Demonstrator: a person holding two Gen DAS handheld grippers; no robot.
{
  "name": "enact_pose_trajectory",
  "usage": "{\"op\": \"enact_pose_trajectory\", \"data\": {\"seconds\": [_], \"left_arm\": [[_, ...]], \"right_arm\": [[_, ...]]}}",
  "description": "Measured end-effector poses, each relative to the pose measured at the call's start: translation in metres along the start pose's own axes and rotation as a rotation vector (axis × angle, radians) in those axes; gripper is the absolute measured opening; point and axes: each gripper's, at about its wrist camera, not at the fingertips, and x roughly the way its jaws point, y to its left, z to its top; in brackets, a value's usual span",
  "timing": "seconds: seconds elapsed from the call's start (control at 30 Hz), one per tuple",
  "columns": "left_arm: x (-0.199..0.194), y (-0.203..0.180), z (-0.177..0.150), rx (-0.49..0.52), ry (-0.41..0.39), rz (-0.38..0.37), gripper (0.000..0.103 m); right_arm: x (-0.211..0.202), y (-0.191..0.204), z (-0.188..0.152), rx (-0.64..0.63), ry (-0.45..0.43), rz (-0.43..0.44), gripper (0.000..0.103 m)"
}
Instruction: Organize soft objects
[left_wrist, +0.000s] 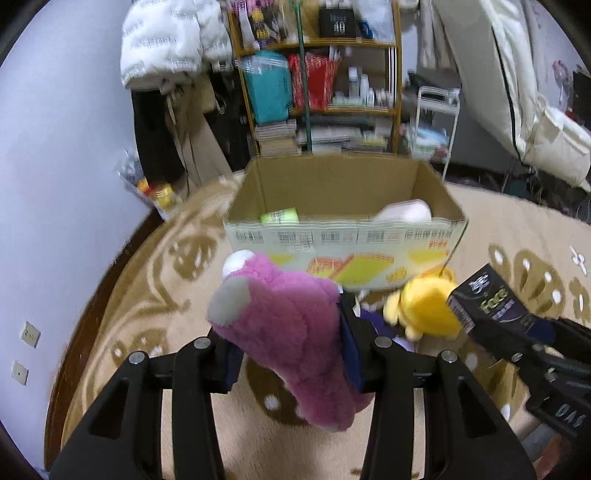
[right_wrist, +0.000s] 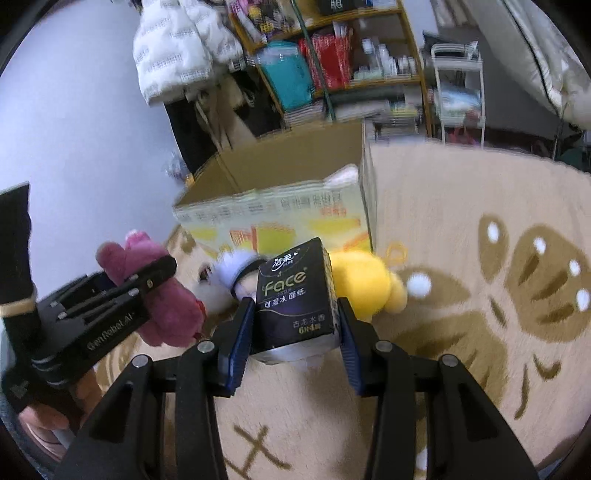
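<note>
Between my left fingers (left_wrist: 288, 354) sits the pink plush toy (left_wrist: 284, 332), both pads pressed into its fur, raised off the patterned rug (left_wrist: 147, 295). Ahead on that rug stands the open cardboard box (left_wrist: 343, 240), holding a pale pink soft item (left_wrist: 404, 212) and a green one (left_wrist: 279, 215). A yellow plush (left_wrist: 424, 310) lies on the rug just before the box. Right fingers (right_wrist: 295, 328) are closed on a black tissue pack (right_wrist: 295, 295), clear of the rug.

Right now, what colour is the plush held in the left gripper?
Pink, with a grey-and-white patch; the plush shows best in the left wrist view.
</note>
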Motion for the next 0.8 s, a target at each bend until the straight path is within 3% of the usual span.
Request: {"op": "enact_pose_trajectory", "data": {"seconds": [0.23, 0.53, 0.8], "left_arm": [[-0.026, 0.005, 0.019, 0.007, -0.197, 0.014, 0.043], [-0.045, 0.006, 0.047, 0.039, -0.339, 0.056, 0.043], [-0.035, 0.013, 0.075, 0.024, -0.402, 0.071, 0.043]], "right_arm": [[-0.035, 0.016, 0.017, -0.044, -0.194, -0.003, 0.046], [-0.037, 0.019, 0.042, -0.045, -0.280, 0.002, 0.046], [-0.030, 0.016, 0.075, -0.106, -0.331, -0.040, 0.046]]}}
